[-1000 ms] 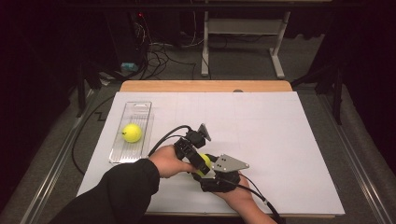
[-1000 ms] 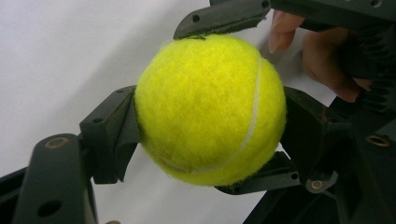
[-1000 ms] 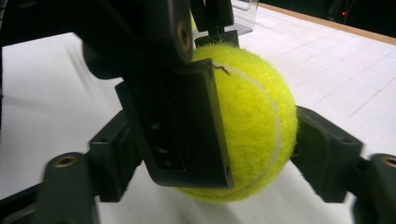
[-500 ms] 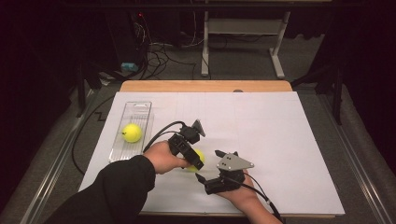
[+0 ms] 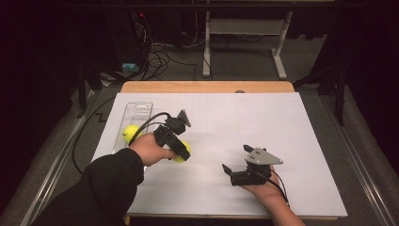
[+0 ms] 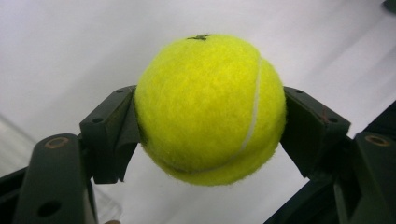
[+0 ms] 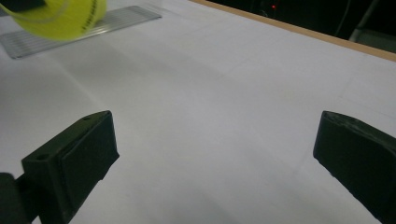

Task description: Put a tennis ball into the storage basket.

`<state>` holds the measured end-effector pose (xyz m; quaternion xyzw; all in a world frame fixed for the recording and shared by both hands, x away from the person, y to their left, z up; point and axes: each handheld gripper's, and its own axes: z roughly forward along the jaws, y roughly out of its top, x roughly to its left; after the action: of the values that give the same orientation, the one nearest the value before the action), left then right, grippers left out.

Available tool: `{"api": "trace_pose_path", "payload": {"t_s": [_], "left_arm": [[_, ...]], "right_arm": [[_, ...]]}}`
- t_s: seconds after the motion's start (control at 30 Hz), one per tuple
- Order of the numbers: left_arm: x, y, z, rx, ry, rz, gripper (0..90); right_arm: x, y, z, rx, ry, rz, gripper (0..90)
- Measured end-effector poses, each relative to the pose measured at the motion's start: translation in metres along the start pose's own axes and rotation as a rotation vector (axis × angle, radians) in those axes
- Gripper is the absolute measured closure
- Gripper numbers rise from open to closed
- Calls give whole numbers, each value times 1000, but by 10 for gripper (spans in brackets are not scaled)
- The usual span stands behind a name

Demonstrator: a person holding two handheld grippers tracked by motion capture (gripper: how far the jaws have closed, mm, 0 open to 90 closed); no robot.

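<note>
A yellow tennis ball (image 6: 210,107) sits squeezed between my left gripper's (image 6: 210,121) two black jaws, which are shut on its sides. From above, that gripper (image 5: 181,149) holds the ball (image 5: 179,158) just above the white table, right of a clear tray (image 5: 137,111). A second tennis ball (image 5: 128,133) lies in the tray. My right gripper (image 5: 234,158) stands apart at the lower middle; its jaws have just been opening and are spread wide with nothing between them (image 7: 215,149). Its view catches the held ball (image 7: 56,14) and the tray (image 7: 107,21) at top left.
A white sheet (image 5: 282,122) covers the table, with a wooden edge (image 5: 207,86) at the far side. Beyond it are a dark floor, cables (image 5: 160,52) and a white stand's legs (image 5: 277,56). Black cables trail from both grippers.
The two grippers were together on the ball; the right one let go and drew back to the right. The left one carried the ball left and up, toward the tray.
</note>
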<state>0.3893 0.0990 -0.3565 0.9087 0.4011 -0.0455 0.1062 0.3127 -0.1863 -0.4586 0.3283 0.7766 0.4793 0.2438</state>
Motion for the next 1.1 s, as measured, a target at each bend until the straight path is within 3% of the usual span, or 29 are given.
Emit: {"api": "trace_pose_path", "payload": {"t_s": [0.27, 0.5, 0.73, 1.1], "left_arm": [[23, -14, -24, -9, 35, -43, 267], [44, -29, -40, -12, 67, -94, 268], [66, -48, -56, -8, 109, -150, 268], [90, -77, -71, 2, 163, -223, 267]], "right_arm": [[-32, -10, -17, -1, -88, 32, 0], [-48, -16, -31, -13, -140, 41, 0], [-60, -21, -44, -17, -175, 54, 0], [-64, -26, -61, -29, -187, 61, 0]]}}
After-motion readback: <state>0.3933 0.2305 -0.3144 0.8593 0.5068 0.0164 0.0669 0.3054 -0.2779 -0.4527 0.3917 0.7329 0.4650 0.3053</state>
